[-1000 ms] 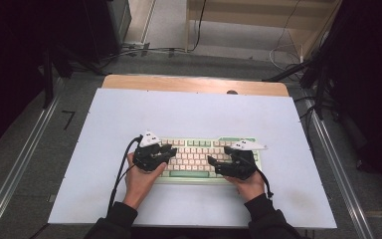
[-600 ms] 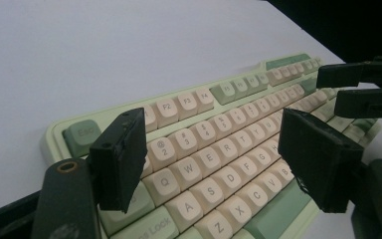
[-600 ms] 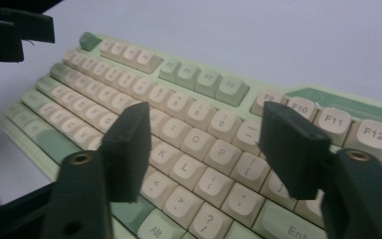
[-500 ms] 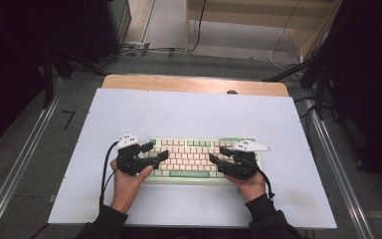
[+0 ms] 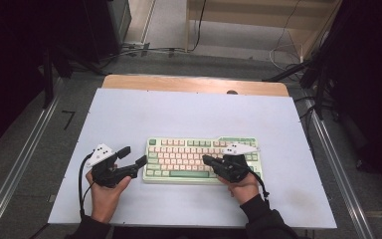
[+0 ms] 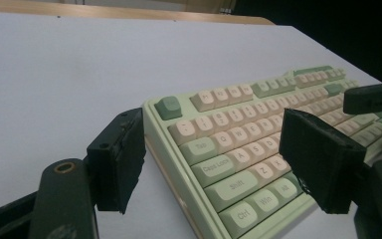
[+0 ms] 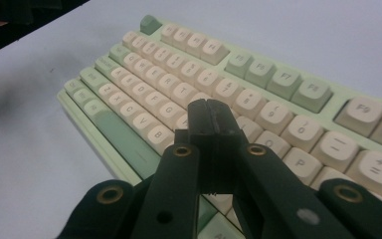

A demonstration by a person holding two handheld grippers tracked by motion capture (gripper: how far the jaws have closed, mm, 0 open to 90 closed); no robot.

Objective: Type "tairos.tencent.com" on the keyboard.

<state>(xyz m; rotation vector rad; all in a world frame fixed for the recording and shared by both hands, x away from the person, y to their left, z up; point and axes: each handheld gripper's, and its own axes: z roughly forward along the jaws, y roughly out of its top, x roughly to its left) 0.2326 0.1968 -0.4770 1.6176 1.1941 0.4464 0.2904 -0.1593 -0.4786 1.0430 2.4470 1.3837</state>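
Keyboard at lower centre of the table; keys readable: Tab, Caps Lock, Shift, Ctrl, Win. Left gripper open, just off its left edge. Right gripper freshly closed, empty, above the keys; wide bare room around.

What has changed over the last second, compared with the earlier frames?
The left gripper slid left off the keyboard to beside its left end; its jaws have just opened, empty. The right gripper has just closed its jaws, nothing between them, over the keys. The keyboard kept its place on the table.
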